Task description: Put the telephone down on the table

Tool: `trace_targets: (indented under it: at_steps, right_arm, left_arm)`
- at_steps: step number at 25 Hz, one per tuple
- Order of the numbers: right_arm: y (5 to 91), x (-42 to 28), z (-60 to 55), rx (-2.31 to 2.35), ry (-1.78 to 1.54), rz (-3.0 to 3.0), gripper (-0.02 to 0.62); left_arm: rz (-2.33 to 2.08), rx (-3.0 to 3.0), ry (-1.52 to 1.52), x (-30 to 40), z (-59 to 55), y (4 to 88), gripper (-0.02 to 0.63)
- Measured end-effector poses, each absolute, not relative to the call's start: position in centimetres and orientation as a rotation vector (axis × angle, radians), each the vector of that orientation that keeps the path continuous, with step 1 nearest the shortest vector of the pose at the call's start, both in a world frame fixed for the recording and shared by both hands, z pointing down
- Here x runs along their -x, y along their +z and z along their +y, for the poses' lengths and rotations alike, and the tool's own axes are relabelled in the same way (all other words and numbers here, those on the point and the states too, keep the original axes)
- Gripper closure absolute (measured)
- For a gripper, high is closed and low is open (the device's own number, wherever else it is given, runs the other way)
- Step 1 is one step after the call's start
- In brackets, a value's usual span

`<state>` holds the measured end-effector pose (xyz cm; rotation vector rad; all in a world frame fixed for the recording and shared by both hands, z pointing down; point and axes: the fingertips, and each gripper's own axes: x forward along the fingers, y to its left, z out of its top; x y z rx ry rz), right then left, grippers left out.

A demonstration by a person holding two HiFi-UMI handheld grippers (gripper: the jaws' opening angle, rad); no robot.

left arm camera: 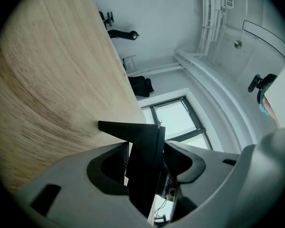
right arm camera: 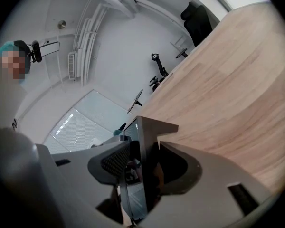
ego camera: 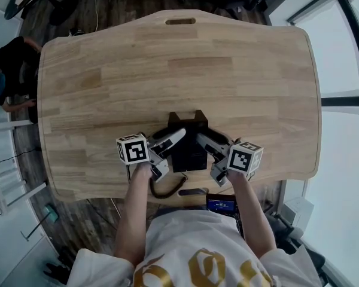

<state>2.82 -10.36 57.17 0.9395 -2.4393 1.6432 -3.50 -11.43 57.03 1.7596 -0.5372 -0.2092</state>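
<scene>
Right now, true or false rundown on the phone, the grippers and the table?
1. The left gripper and the right gripper each clamp the telephone. True.
2. The telephone is at the far edge of the table. False: it is at the near edge, by the person.
3. The left gripper's jaws are empty. False: a black telephone panel sits between them.
4. A dark cord trails from the telephone toward the person. True.

Black angular telephone [ego camera: 188,148] over near edge of pale wooden table [ego camera: 179,64], midway along it; coiled cord [ego camera: 161,193] looping past that edge.
</scene>
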Motion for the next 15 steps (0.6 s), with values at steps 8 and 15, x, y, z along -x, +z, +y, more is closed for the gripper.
trace_targets:
  at_steps: [8,15]
  right_arm:
    - [56.97,-2.73,-10.32,-0.996,1.589,-2.42,0.407]
    - [56.74,-2.73,-10.16,-1.023,1.536,-2.413,0.398]
  left_arm:
    - [-0.602,-1.779,-0.169,3.76,-11.46,57.04,0.377]
    - [-0.666,-1.805,-0.118,3.67,-11.4,56.85,0.328]
